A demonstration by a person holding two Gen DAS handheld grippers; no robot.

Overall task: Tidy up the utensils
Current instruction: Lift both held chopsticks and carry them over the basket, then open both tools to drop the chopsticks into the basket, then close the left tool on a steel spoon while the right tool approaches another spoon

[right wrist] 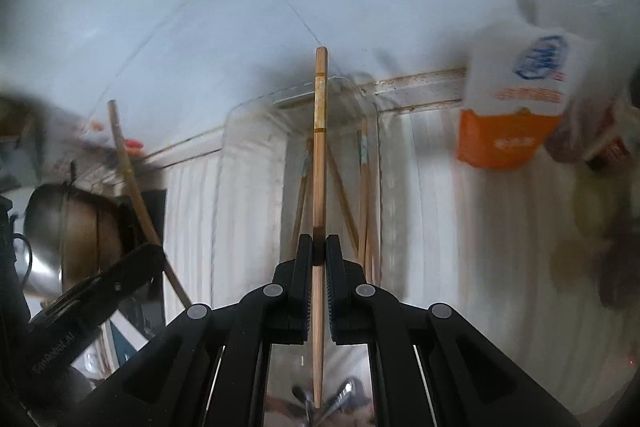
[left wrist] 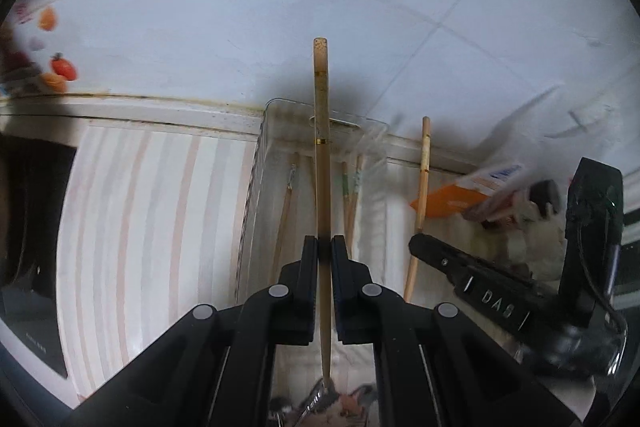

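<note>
My left gripper [left wrist: 324, 245] is shut on a wooden chopstick [left wrist: 321, 147] that stands upright between the pads, thick end up. My right gripper [right wrist: 319, 245] is shut on a second wooden chopstick [right wrist: 319, 155], also upright. Both are held over a clear plastic bin [left wrist: 260, 163], which also shows in the right wrist view [right wrist: 248, 131]. Several chopsticks [left wrist: 350, 199] lie inside it. The right gripper [left wrist: 472, 275] and its chopstick [left wrist: 420, 203] show in the left wrist view, right of the bin. The left gripper [right wrist: 100, 291] shows at the left of the right wrist view.
A striped cloth [left wrist: 152, 219] covers the table, against a white wall. An orange and white box [right wrist: 508, 131] stands at the right. A metal pot [right wrist: 68, 231] sits at the left. Metal utensils [right wrist: 340, 395] lie below the grippers. Small orange items [left wrist: 60, 71] are at the far left.
</note>
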